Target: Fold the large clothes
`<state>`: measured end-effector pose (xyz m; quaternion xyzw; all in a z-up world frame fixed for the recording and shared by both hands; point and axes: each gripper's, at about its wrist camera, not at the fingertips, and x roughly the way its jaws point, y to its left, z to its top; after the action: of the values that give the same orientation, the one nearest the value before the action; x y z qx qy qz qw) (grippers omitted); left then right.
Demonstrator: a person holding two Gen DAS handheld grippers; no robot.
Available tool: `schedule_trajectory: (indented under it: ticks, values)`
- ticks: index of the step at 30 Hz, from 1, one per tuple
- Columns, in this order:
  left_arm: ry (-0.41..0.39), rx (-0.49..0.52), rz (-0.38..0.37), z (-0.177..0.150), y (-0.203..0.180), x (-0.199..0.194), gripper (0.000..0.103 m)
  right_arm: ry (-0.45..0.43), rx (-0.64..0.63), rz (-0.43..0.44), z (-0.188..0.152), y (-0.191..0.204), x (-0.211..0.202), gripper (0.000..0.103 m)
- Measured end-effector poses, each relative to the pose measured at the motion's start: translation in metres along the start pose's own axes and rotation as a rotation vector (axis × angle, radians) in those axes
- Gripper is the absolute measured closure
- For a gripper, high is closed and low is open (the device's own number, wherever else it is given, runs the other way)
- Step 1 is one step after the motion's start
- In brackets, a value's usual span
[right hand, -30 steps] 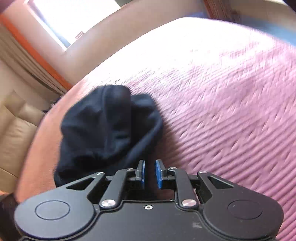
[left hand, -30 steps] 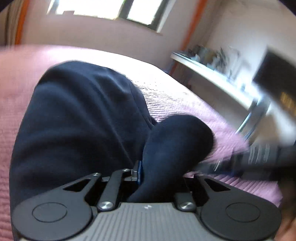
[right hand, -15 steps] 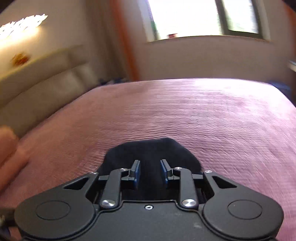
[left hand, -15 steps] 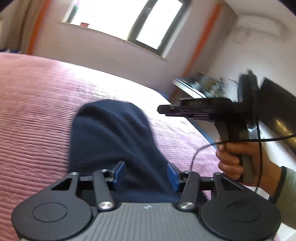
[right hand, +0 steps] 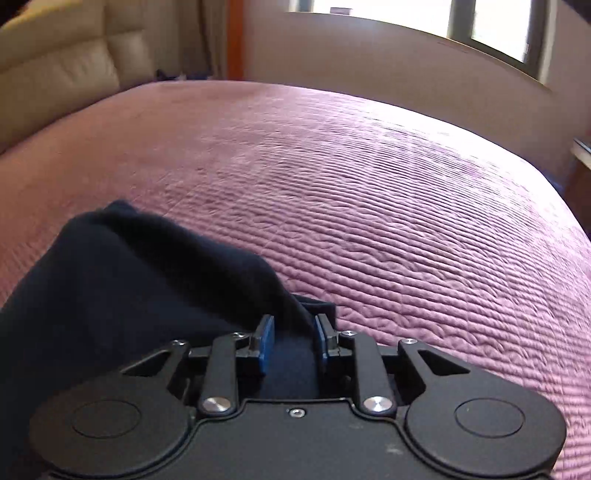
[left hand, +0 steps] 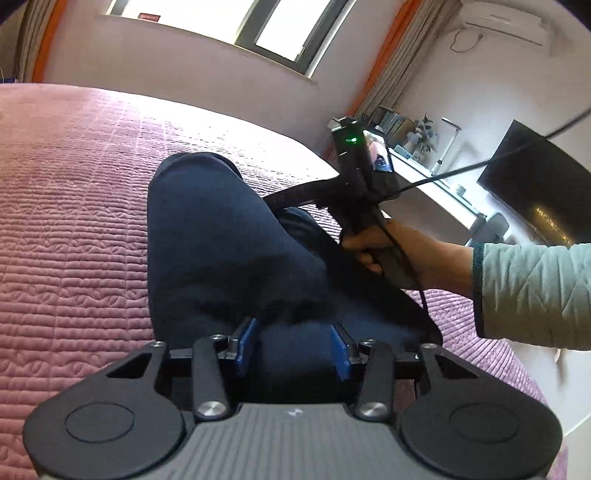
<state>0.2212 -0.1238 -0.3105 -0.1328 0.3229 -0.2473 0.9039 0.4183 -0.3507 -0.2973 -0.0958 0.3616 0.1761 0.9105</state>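
Observation:
A dark navy garment [left hand: 221, 251] lies folded in a long band on the pink quilted bed [left hand: 66, 221]. My left gripper [left hand: 293, 345] is open, its blue pads on either side of the garment's near end. In the left wrist view the right gripper's body [left hand: 360, 173], held by a hand, hovers over the garment's right edge. In the right wrist view the same garment [right hand: 122, 273] fills the lower left. My right gripper [right hand: 291, 341] is open, with a fold of the cloth between its jaws and not clamped.
A beige padded headboard [right hand: 55, 70] stands at the far left in the right wrist view. A white desk with clutter [left hand: 424, 170] and a black screen [left hand: 535, 195] stand to the right of the bed. A window [left hand: 236, 22] is on the far wall.
My left gripper was shut on the garment, then opened wide. The garment has settled flat on the bed. My right gripper swung round to the garment's right edge and opened a little wider.

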Motion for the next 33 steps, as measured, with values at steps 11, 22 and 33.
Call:
schedule_trajectory:
  ticks: [11, 22, 33]
  values:
    - [-0.067, 0.004, 0.069, 0.028, -0.005, -0.031, 0.059, -0.089, 0.011, 0.031, -0.014, 0.024, -0.151, 0.069]
    - [0.022, 0.028, 0.115, 0.0, -0.024, 0.007, 0.064, 0.212, 0.226, 0.06, -0.147, 0.032, -0.154, 0.102]
    - [0.052, 0.045, 0.175, 0.016, -0.029, -0.042, 0.049, 0.127, 0.403, 0.056, -0.146, -0.012, -0.197, 0.02]
